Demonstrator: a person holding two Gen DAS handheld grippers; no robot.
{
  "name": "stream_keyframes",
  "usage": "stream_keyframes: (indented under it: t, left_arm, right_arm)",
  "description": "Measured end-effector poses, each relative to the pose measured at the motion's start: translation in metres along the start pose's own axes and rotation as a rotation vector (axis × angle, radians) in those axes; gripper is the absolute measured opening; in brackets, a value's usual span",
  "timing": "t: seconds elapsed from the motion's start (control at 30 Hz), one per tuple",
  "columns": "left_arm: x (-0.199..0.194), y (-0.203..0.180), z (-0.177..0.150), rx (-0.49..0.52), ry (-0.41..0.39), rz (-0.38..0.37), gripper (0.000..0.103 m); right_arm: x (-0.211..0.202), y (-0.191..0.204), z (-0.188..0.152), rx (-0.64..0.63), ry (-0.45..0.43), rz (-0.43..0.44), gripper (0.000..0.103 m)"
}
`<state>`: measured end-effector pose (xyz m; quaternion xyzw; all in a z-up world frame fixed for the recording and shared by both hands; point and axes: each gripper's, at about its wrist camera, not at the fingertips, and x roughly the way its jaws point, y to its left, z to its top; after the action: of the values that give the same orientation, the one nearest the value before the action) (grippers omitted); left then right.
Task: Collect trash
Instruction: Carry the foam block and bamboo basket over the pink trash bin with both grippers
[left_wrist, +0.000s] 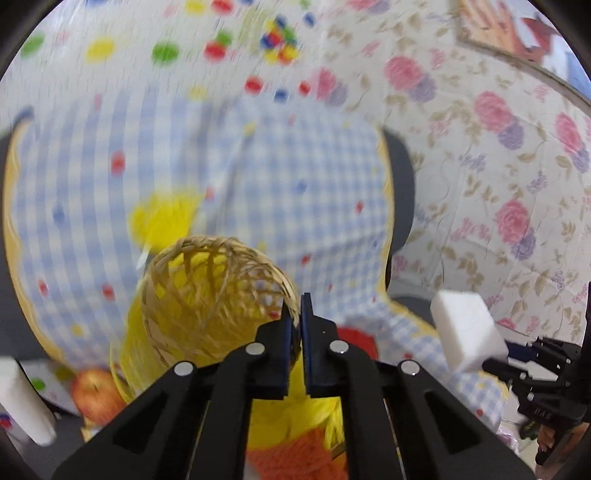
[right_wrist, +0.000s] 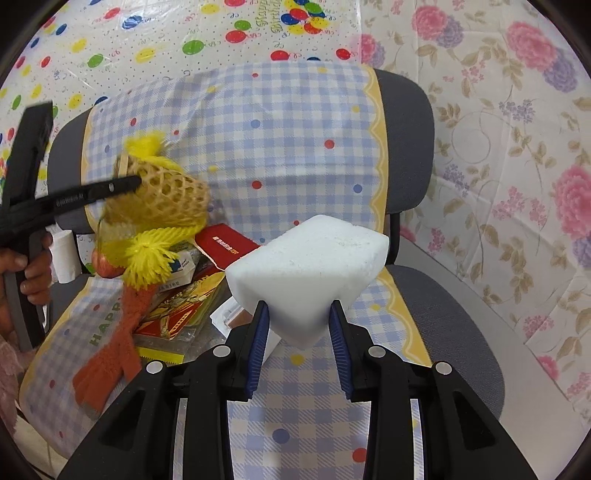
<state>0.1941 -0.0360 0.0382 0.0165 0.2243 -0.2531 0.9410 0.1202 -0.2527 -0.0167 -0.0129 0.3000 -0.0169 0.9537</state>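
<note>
My left gripper (left_wrist: 298, 306) is shut on the rim of a woven bamboo basket (left_wrist: 207, 291) and holds it in the air above the chair seat; it also shows in the right wrist view (right_wrist: 162, 195) with the left gripper (right_wrist: 136, 181) on it. Yellow foam netting (right_wrist: 147, 258) hangs from the basket. My right gripper (right_wrist: 299, 321) is shut on a white foam block (right_wrist: 310, 266), held above the seat; the block also shows in the left wrist view (left_wrist: 465, 332).
A grey office chair (right_wrist: 454, 295) is draped with a blue checked cloth (right_wrist: 288, 147). On its seat lie an apple (right_wrist: 103, 264), an orange knitted net (right_wrist: 110, 354), a red booklet (right_wrist: 225, 243), printed packets (right_wrist: 177, 314) and a white roll (right_wrist: 64, 254).
</note>
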Motion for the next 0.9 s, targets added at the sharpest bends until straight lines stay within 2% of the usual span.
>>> stream_keyframes:
  t: [0.13, 0.27, 0.53, 0.7, 0.9]
  left_arm:
    - [-0.031, -0.021, 0.017, 0.035, -0.070, -0.020, 0.003]
    - [-0.061, -0.053, 0.010, 0.092, -0.087, -0.039, 0.003]
    - [-0.094, -0.134, -0.061, 0.223, -0.047, -0.080, 0.003]
    - [-0.105, -0.180, -0.104, 0.264, -0.025, -0.179, 0.003]
    - [-0.108, -0.234, -0.150, 0.293, 0.015, -0.362, 0.003]
  right_arm:
    - [-0.024, -0.004, -0.002, 0.005, -0.031, -0.013, 0.034]
    - [-0.050, -0.009, -0.010, 0.024, -0.051, -0.023, 0.034]
    - [-0.112, -0.026, -0.054, 0.051, -0.047, -0.094, 0.034]
    - [-0.153, -0.041, -0.097, 0.068, 0.002, -0.169, 0.034]
    - [-0.197, -0.068, -0.148, 0.116, 0.069, -0.270, 0.035]
